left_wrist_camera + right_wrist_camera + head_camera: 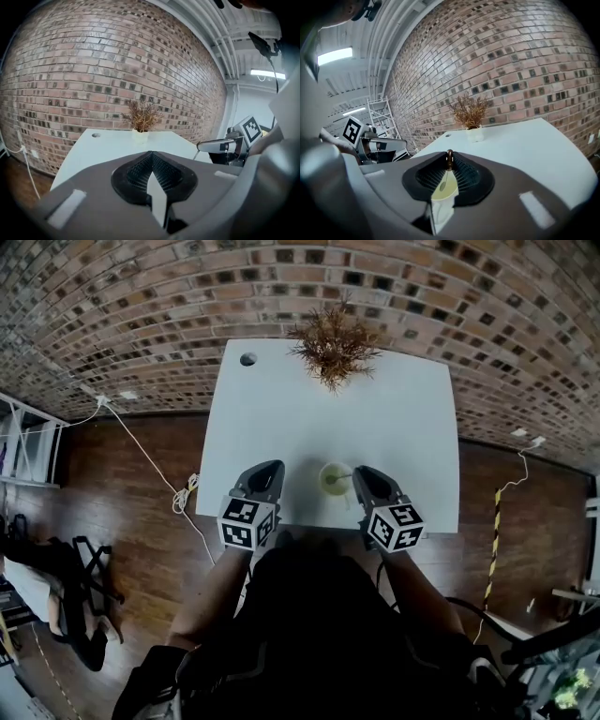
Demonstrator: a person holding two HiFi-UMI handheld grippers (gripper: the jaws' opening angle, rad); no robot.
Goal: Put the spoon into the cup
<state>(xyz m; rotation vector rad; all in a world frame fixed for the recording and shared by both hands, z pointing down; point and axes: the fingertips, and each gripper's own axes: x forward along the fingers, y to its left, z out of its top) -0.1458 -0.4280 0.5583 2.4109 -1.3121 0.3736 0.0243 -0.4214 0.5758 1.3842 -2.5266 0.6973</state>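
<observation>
Spoon (442, 186): its bowl is dipping into the cup (333, 480) standing on the table (281, 409), while the right claw (360, 472) is clamping its handle just right of the cup. The left claw (271, 469) is hovering just left of the cup, its jaws pressing together on nothing.

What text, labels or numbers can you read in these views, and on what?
None: no words, brands or numbers are readable in any view.
Marker cube on the left gripper: black-and-white square patterns only, no letters.
Marker cube on the right gripper: the same.
Cup: plain, no print visible.
</observation>
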